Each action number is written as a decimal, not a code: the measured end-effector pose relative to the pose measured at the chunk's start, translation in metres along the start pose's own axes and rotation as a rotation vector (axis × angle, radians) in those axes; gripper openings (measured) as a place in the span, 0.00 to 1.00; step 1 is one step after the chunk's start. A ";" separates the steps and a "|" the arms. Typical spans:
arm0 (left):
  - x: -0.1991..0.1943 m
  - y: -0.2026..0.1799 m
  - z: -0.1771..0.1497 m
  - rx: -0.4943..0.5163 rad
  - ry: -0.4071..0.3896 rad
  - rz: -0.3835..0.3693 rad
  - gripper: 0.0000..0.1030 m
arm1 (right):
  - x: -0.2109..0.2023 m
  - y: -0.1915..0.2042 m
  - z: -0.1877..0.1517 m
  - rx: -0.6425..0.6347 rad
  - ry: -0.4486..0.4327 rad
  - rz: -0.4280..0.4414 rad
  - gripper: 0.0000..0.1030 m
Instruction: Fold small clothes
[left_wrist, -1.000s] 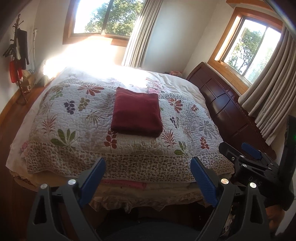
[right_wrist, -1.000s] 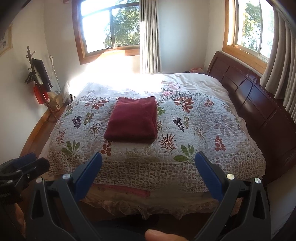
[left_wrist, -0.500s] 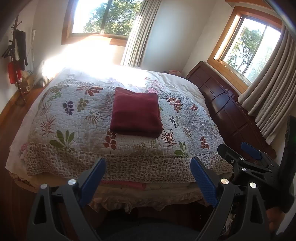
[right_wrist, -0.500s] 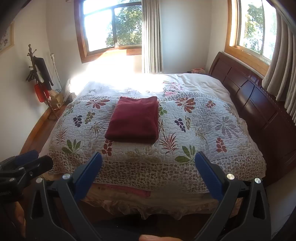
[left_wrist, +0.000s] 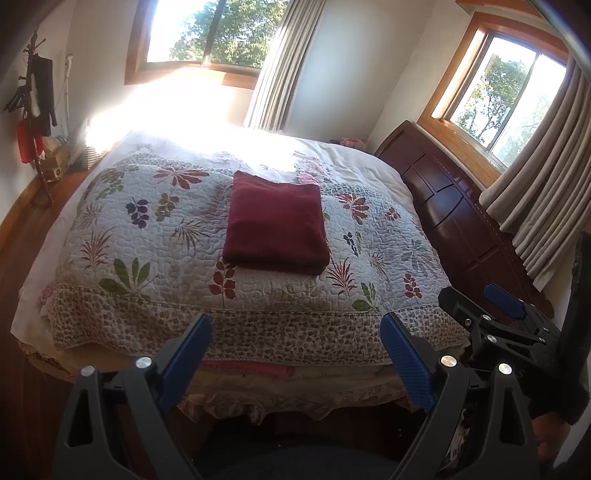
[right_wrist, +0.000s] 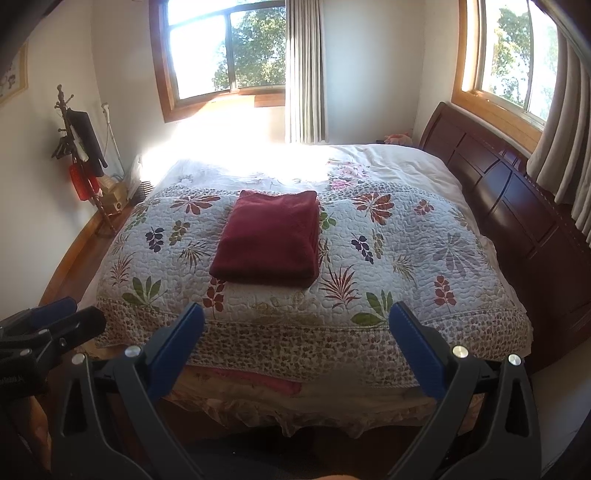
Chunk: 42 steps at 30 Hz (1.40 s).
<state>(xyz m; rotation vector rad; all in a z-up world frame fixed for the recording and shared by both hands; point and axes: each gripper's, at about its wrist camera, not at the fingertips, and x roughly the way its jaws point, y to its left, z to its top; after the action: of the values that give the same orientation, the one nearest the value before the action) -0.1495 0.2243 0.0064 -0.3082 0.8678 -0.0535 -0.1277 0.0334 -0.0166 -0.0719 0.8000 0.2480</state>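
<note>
A dark red cloth (left_wrist: 275, 225) (right_wrist: 269, 242) lies folded into a neat rectangle on the middle of the leaf-patterned quilt (left_wrist: 155, 243) (right_wrist: 406, 251) of the bed. My left gripper (left_wrist: 295, 332) is open, held off the foot of the bed, well short of the cloth, with nothing between its blue pads. My right gripper (right_wrist: 297, 325) is open too, at about the same distance, empty. Each gripper shows in the other's view: the right one (left_wrist: 495, 314) at the right edge, the left one (right_wrist: 48, 325) at the lower left.
A dark wooden headboard (right_wrist: 517, 206) runs along the bed's right side under a curtained window (right_wrist: 517, 55). A coat stand (right_wrist: 81, 147) with hanging items is by the left wall. Bright sun falls on the far end of the bed (left_wrist: 177, 125). Wooden floor (left_wrist: 22, 236) lies left of the bed.
Both views have shifted slightly, as if the grippers drew back and tilted a little. The cloth has not moved and both grippers stay open.
</note>
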 end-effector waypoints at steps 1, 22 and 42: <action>0.000 0.001 0.000 -0.001 -0.001 0.001 0.90 | 0.000 0.001 0.000 -0.002 0.000 0.000 0.97; 0.002 -0.005 0.013 0.020 0.001 0.011 0.90 | 0.003 -0.003 0.008 0.009 -0.005 -0.004 0.97; 0.008 -0.002 0.018 0.015 0.006 0.019 0.90 | 0.014 -0.003 0.015 0.008 0.005 -0.005 0.97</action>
<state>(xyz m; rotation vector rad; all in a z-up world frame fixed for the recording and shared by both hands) -0.1303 0.2260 0.0122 -0.2861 0.8762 -0.0436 -0.1072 0.0358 -0.0165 -0.0670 0.8054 0.2401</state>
